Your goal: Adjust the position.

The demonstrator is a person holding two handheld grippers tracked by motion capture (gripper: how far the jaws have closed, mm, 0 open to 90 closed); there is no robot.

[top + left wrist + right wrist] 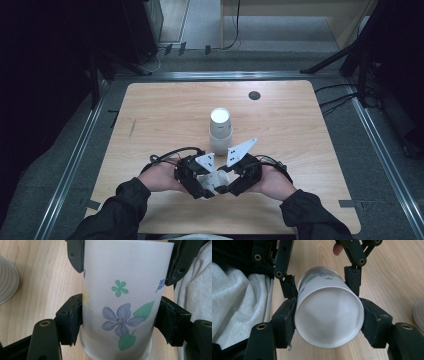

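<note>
White paper cup (pixel 120 302) lying near table (pixel 165 115) front edge | left gripper (pixel 197 186) and right gripper (pixel 231 186) both clamp it | left gripper view: flower print | right gripper view: plain base | high view: cup stack (pixel 220 131) behind

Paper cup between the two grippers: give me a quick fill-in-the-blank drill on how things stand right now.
1. The left gripper and the right gripper both clamp the same paper ____.
2. The paper cup is printed with ____.
3. Beyond the hands, a stack of white cups stands on the ____ table.
4. In the right gripper view, the cup shows its round ____ to the camera.

Missing words: cup; flowers; wooden; base
</note>
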